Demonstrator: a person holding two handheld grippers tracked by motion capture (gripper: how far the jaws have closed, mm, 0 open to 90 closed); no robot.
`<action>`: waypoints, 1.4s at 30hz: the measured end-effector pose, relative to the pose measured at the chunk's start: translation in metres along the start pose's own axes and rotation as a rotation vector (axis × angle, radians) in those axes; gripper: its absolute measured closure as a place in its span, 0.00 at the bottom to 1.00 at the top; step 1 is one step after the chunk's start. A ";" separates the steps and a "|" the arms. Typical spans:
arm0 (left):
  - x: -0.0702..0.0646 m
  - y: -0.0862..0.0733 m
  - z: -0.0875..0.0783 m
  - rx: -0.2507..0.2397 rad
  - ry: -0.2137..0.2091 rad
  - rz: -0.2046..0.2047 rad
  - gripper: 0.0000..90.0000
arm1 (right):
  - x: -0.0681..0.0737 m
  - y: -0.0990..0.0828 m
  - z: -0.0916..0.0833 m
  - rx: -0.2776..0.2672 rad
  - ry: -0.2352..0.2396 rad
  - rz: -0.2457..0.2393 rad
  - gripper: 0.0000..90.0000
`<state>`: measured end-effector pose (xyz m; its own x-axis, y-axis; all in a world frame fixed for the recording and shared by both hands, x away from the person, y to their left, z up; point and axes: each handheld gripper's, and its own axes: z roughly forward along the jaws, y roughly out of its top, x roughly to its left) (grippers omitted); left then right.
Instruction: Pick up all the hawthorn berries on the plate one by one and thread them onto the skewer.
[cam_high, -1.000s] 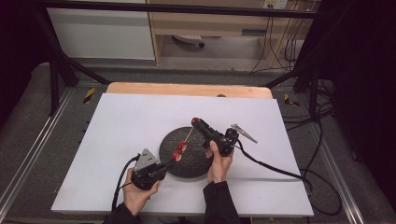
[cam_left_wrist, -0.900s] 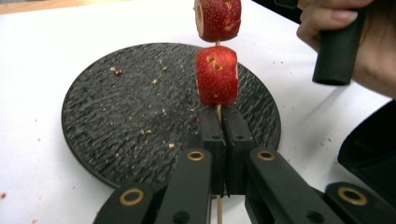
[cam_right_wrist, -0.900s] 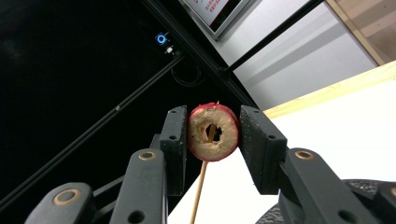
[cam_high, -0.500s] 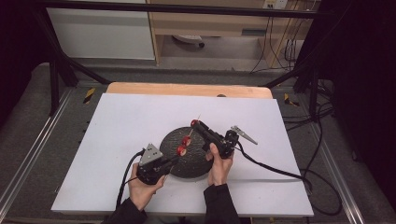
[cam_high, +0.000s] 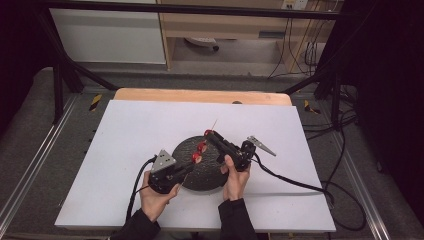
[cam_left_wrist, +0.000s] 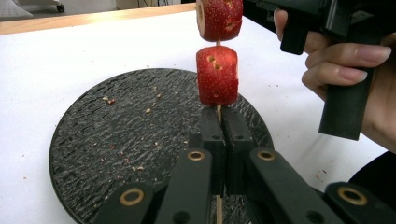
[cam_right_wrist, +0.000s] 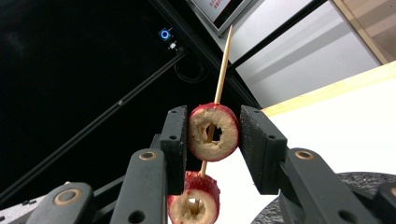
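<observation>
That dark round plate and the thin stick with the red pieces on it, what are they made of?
The plate looks like matte black slate or a stone-look ceramic: its surface is rough and ridged. The stick seems to be pale bamboo or wood, thin and dull. The red pieces look like cored fruit.

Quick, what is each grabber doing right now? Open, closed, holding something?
Left gripper: closed on the wooden skewer, just below the lower fruit piece.
Right gripper: closed on the upper fruit piece threaded on the skewer.

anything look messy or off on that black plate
Small crumbs and reddish bits are scattered on the black plate, likely fruit debris. Otherwise fine: the skewer runs straight through both fruit pieces, held by the left gripper and right gripper.
</observation>
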<state>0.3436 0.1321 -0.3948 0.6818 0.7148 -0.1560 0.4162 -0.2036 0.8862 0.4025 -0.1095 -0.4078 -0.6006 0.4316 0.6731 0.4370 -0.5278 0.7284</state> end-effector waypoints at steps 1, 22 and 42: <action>0.000 0.000 0.000 -0.002 -0.001 -0.004 0.99 | 0.000 0.000 0.000 0.002 0.000 -0.001 0.71; 0.006 -0.003 -0.004 0.010 -0.009 0.004 0.99 | 0.003 0.012 -0.007 0.097 -0.068 -0.145 0.44; 0.025 -0.003 -0.019 0.079 -0.002 0.019 0.99 | -0.024 0.024 -0.038 0.502 -0.216 -0.437 0.03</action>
<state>0.3476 0.1637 -0.3932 0.6914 0.7087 -0.1401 0.4491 -0.2698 0.8518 0.4021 -0.1602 -0.4113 -0.6679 0.6906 0.2774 0.4737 0.1071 0.8741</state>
